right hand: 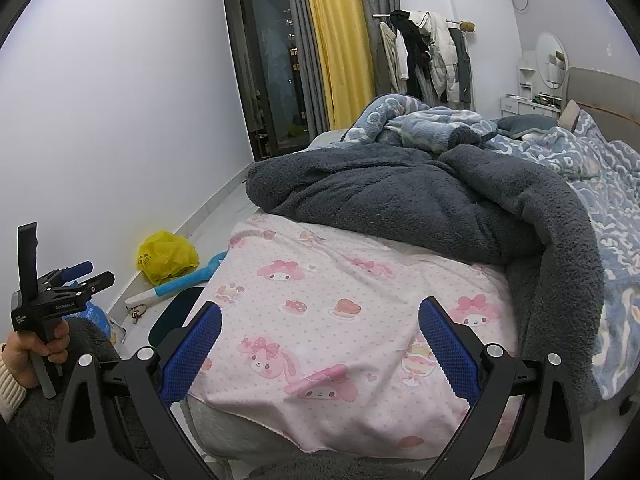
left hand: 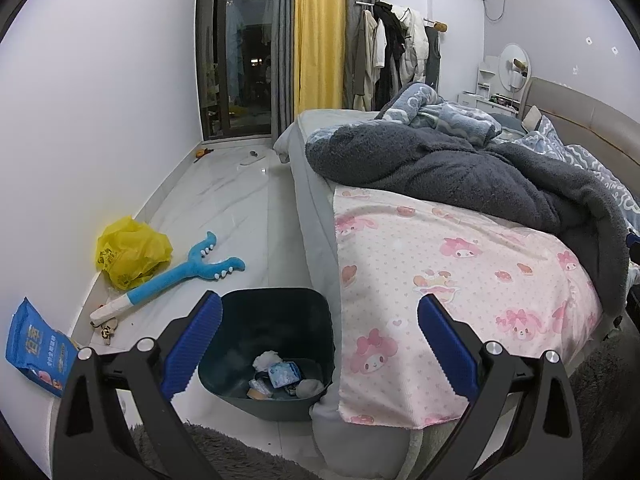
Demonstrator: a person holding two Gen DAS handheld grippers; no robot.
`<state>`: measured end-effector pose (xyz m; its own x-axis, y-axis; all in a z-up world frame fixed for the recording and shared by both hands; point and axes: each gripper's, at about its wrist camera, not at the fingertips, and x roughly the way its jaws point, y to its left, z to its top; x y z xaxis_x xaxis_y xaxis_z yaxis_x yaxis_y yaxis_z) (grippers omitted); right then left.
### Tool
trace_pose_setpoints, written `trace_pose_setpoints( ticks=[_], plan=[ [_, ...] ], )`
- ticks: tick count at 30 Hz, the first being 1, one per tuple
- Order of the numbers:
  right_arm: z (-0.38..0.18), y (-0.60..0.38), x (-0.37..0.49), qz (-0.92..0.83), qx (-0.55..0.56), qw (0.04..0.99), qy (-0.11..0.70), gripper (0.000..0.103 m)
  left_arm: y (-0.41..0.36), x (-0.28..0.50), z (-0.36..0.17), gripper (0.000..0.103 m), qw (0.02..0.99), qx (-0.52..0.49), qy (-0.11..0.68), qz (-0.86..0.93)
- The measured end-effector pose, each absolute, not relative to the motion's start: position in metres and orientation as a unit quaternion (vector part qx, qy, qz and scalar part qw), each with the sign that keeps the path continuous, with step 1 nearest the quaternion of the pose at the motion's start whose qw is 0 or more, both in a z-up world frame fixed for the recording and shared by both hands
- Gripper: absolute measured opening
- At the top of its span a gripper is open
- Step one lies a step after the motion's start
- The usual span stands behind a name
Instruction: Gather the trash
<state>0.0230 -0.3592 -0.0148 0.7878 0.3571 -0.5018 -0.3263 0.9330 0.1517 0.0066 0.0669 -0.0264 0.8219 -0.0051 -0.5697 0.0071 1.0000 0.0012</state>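
A dark bin (left hand: 276, 312) stands on the floor beside the bed corner, with several scraps of trash (left hand: 280, 378) at its bottom. My left gripper (left hand: 320, 344) hangs open above and just right of the bin, nothing between its blue pads. A crumpled yellow plastic bag (left hand: 132, 252) lies by the left wall, and a blue packet (left hand: 36, 348) leans against the wall nearer me. My right gripper (right hand: 320, 348) is open over the pink patterned sheet (right hand: 340, 320). The right wrist view also shows the yellow bag (right hand: 168, 256), the bin's rim (right hand: 176, 312), and the left gripper (right hand: 80, 276) held in a hand.
A blue and white plush stick toy (left hand: 172, 276) lies on the white floor by the bag, small trinkets (left hand: 106, 330) near its end. The bed carries a dark grey blanket (left hand: 460, 176). A grey rug (left hand: 224, 456) lies under me. Farther off lie a slipper (left hand: 252, 158) and a glass door (left hand: 240, 52).
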Motion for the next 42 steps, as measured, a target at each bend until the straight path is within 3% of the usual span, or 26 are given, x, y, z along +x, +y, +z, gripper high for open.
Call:
trace_pose_setpoints(
  ticks=[42],
  plan=[
    [-0.0142, -0.3541, 0.0256, 0.182, 0.022, 0.943, 0.276, 0.100, 0.0669, 0.0078, -0.0257, 0.100, 0.954, 0.002, 0.300, -0.003]
  ],
)
